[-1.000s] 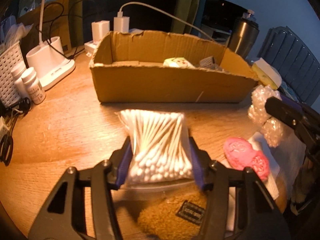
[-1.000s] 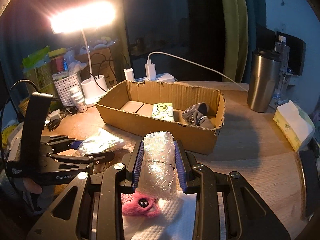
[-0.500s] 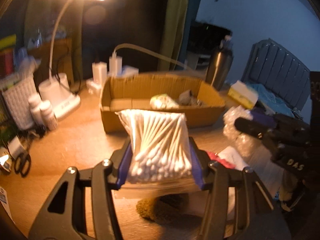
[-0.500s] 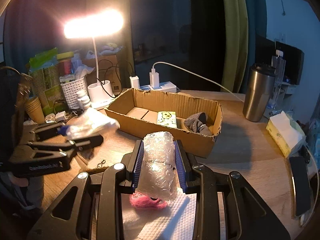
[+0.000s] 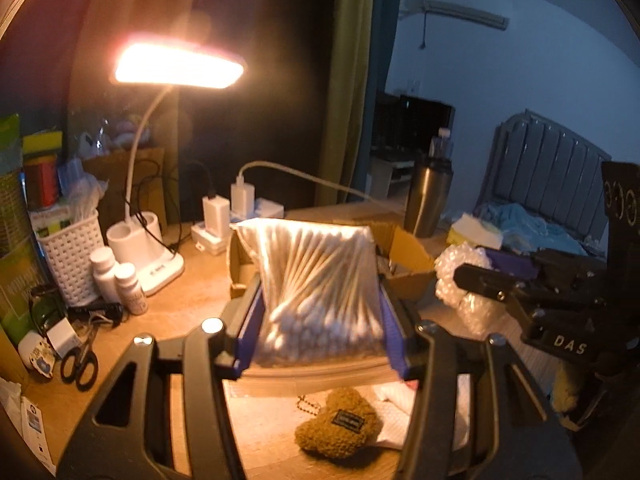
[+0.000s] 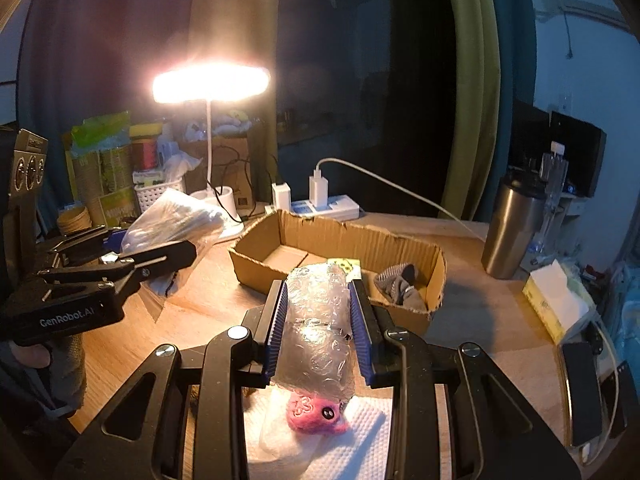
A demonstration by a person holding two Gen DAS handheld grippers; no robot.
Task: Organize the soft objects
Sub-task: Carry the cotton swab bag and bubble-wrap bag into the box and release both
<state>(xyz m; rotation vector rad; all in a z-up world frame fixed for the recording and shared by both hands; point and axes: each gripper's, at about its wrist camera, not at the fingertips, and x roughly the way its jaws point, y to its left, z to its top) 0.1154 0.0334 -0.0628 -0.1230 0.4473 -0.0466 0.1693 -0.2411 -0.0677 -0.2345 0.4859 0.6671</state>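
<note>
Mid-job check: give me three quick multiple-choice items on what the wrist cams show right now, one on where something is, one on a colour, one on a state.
1. Where is the grey sock?
A. inside the cardboard box
B. on the white paper towel
C. beside the steel tumbler

2. What colour is the small plush toy on the paper towel under the right gripper?
A. green
B. pink
C. blue

3. What is the left gripper doing?
A. open and holding nothing
B. shut on the bag of cotton swabs
C. shut on scissors

Answers: 1 A, the sock lies against the box's right end wall. 2 B, pink body with a black eye. 3 B, the bag sits clamped between both blue pads, while the right gripper clamps the bubble wrap roll.
</note>
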